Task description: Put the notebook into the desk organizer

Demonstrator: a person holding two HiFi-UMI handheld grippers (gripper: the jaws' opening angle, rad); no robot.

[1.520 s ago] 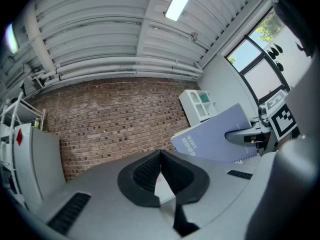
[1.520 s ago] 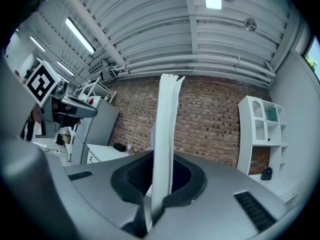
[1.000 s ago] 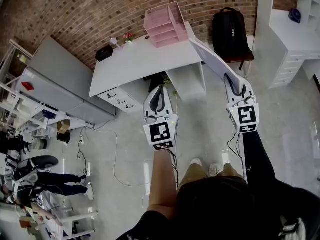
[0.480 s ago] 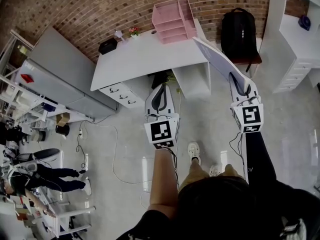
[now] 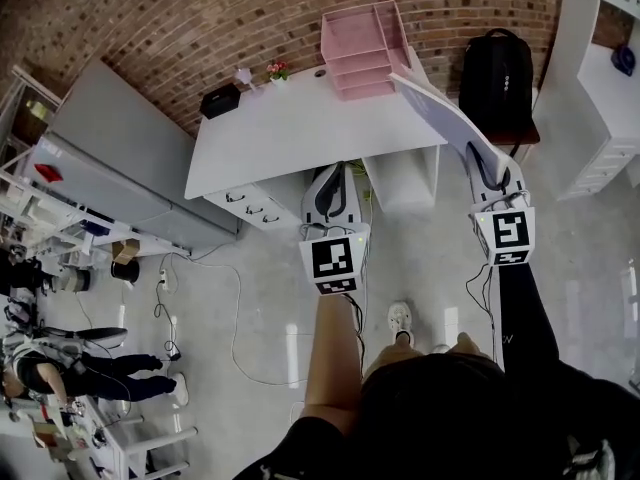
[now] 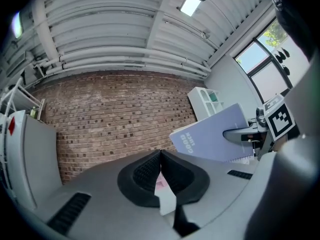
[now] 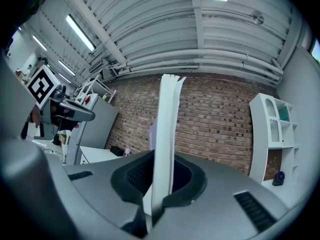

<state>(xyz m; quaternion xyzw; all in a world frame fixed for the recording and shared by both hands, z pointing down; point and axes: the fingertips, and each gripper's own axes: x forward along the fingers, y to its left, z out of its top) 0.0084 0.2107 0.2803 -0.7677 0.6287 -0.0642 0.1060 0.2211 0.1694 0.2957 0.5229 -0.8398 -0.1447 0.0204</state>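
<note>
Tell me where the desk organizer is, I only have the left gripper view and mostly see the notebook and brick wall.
Observer: The pink desk organizer stands on the white desk's far right corner.
Operator: Is the notebook actually clamped?
Observer: The right gripper view shows the right gripper shut on the notebook's edge, upright between its jaws.
Operator: Anything near the desk?
Observer: A black backpack sits just right of it.
</note>
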